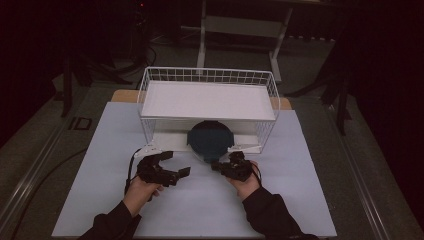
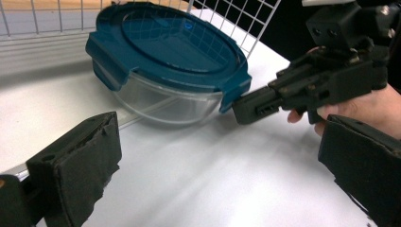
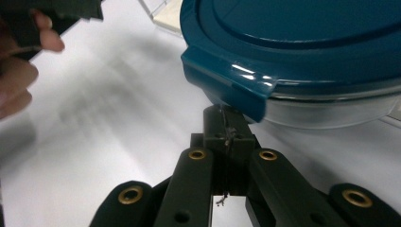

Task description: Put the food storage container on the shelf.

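A round clear glass container with a teal lid (image 1: 210, 137) stands at the front of the white wire rack (image 1: 207, 100), partly under its upper shelf. In the left gripper view the container (image 2: 170, 42) sits tilted, one edge resting on the rack's base. My right gripper (image 1: 216, 165) is shut, and its tips (image 3: 227, 125) touch the underside of the lid's latch tab (image 3: 231, 85). The same gripper (image 2: 246, 108) appears in the left gripper view, against that tab. My left gripper (image 1: 176, 163) is held open, left of the container, with nothing between its jaws (image 2: 222, 165).
The rack stands on a pale blue-white mat (image 1: 100, 175) over a wooden table. The rack's upper shelf (image 1: 207, 100) is a flat white board with wire walls around it. Dark floor and a table frame (image 1: 240, 25) lie beyond.
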